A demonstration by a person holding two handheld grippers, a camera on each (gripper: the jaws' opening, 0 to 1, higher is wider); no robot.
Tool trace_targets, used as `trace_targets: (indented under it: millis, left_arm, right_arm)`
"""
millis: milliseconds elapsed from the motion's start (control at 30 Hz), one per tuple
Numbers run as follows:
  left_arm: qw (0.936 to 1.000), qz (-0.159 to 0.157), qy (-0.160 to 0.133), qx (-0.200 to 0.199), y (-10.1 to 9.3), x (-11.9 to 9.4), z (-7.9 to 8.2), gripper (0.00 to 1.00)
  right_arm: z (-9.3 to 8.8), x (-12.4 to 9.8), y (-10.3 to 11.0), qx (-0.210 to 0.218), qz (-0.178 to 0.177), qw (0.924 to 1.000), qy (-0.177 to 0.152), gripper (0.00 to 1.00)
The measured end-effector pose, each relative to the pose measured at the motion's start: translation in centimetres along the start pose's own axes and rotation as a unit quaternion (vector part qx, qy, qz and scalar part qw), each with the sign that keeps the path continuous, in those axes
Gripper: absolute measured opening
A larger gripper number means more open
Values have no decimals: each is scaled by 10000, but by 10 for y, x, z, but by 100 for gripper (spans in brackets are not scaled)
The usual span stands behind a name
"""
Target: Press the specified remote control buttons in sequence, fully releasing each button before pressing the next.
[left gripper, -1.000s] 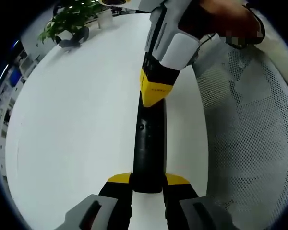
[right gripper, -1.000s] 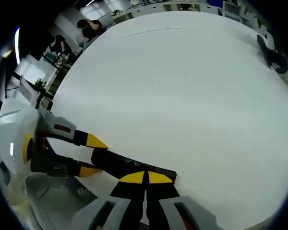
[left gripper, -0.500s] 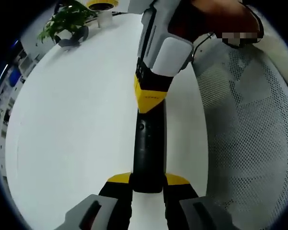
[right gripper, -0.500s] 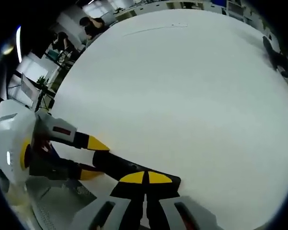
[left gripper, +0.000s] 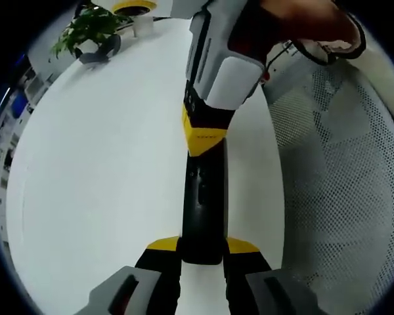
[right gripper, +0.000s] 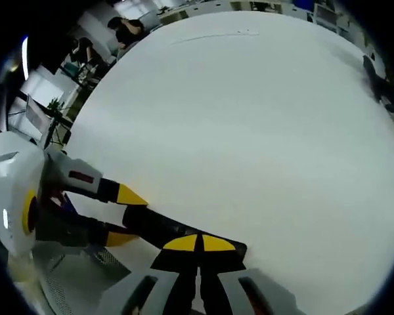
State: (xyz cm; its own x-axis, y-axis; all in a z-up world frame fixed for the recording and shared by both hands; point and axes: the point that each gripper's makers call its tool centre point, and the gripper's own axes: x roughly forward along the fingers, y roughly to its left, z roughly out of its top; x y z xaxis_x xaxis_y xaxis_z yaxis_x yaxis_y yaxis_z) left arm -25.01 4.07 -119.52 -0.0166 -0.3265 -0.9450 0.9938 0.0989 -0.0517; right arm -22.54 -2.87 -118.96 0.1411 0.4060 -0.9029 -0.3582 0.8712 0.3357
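So my left gripper was clamped on the near end of the black remote control, which lay on the white table close to its edge beside a mesh chair. My right gripper (jaws pressed together) bore down on the remote's far half. A potted plant stood at the table's far corner.

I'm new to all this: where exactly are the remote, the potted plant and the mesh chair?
remote point(left gripper: 202, 216): left gripper view, middle of its black body.
potted plant point(left gripper: 92, 26): left gripper view, its green leaves.
mesh chair point(left gripper: 341, 197): left gripper view, its white perforated back.
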Motion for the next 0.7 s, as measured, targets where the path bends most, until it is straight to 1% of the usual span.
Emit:
trace_targets:
  millis: [400, 567, 700]
  left_arm:
    - [9999, 49, 90, 30, 0, 0, 0, 22]
    - [9999, 66, 140, 49, 0, 0, 0, 22]
    - [9998, 97, 144, 91, 0, 0, 0, 22]
  right_arm:
    - [-1, -3, 1, 218, 191, 9993, -216, 0]
    - [-1, -2, 2, 106, 108, 9998, -163, 0]
    - [-4, -4, 4, 81, 169, 9998, -86, 0]
